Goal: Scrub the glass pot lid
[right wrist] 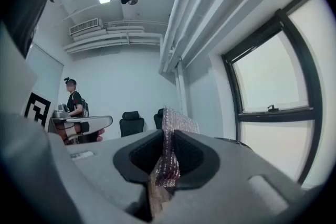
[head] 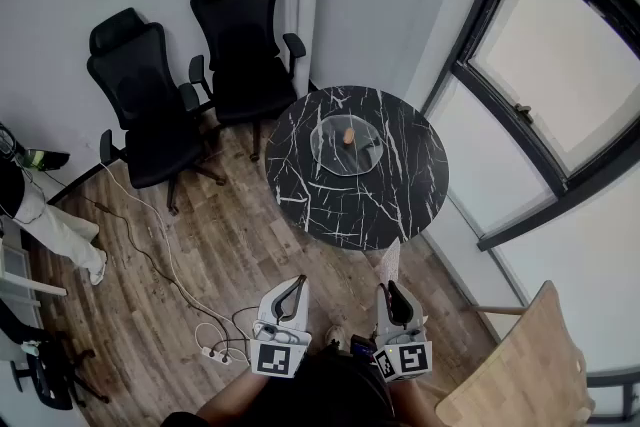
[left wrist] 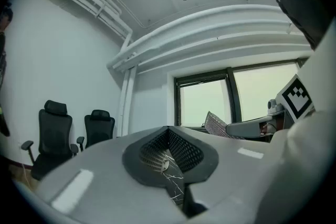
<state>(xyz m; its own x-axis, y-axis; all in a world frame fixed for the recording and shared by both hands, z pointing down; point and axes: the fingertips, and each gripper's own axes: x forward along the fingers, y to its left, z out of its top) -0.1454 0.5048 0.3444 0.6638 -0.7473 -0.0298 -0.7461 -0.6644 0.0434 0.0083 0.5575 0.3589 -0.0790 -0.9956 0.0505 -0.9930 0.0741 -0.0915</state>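
The glass pot lid (head: 346, 147), clear with a tan knob, lies flat on the round black marble table (head: 400, 185) in the head view. Both grippers are held low near my body, well short of the table. My right gripper (head: 389, 288) (right wrist: 167, 139) is shut on a silvery scrub pad (head: 390, 262) (right wrist: 176, 126) that sticks out past its jaws. The left gripper (head: 298, 287) (left wrist: 169, 132) has its jaws together with nothing between them. From the left gripper view the scrub pad (left wrist: 216, 124) shows off to the right.
Two black office chairs (head: 150, 110) (head: 242, 40) stand by the wall left of the table. Cables and a power strip (head: 215, 353) lie on the wood floor. A wooden chair back (head: 530, 365) is at bottom right. Another person (head: 45, 215) stands at the left edge.
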